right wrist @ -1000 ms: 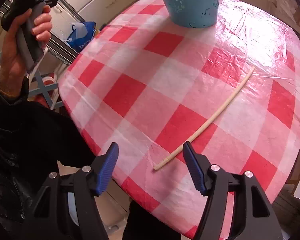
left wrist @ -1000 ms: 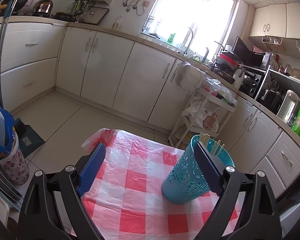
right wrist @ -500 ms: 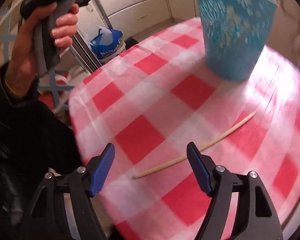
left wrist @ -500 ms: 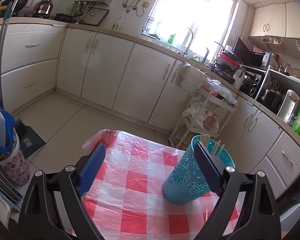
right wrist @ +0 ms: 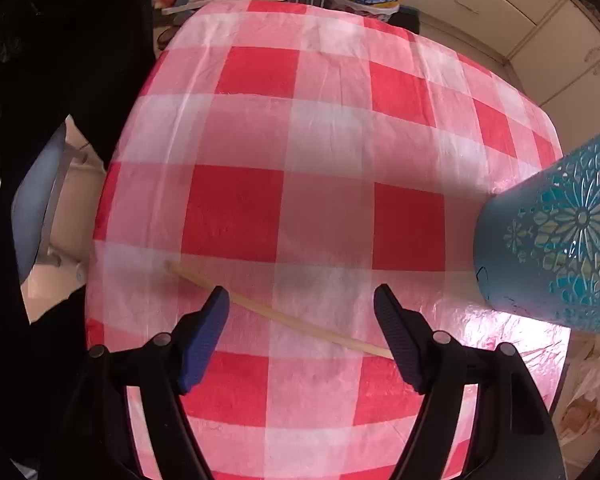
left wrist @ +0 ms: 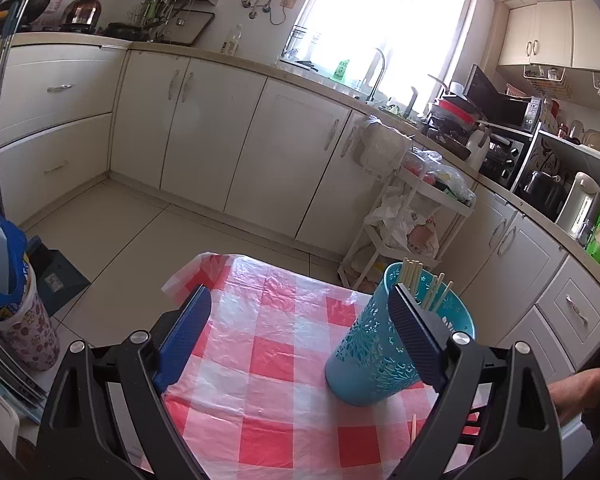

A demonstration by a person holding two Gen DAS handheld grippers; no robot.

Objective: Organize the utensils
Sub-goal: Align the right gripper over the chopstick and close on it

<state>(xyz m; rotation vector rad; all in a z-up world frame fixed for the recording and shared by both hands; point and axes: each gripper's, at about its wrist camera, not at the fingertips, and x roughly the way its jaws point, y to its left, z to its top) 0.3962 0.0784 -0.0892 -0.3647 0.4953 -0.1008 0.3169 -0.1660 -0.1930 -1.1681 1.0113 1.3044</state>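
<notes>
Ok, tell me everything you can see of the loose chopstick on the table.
The chopstick is one thin, pale, wood-like stick lying flat on the red-and-white checked tablecloth, near the table's edge. It runs crosswise between the open right tongs, its ends passing behind both fingers; contact with them cannot be told. The teal holder stands apart from it. In the left view only its tip shows.

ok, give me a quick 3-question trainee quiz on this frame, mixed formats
1. True or false: the right gripper is shut on the chopstick.
2. Multiple choice: where is the loose chopstick? A) lying flat on the checked tablecloth B) inside the blue holder C) on the floor
3. Fill in: the left gripper is open and holds ____.

Key:
1. False. Its fingers are open, one on each side of the chopstick, which lies on the cloth.
2. A. Other chopsticks already stand in the holder.
3. Nothing.
</notes>
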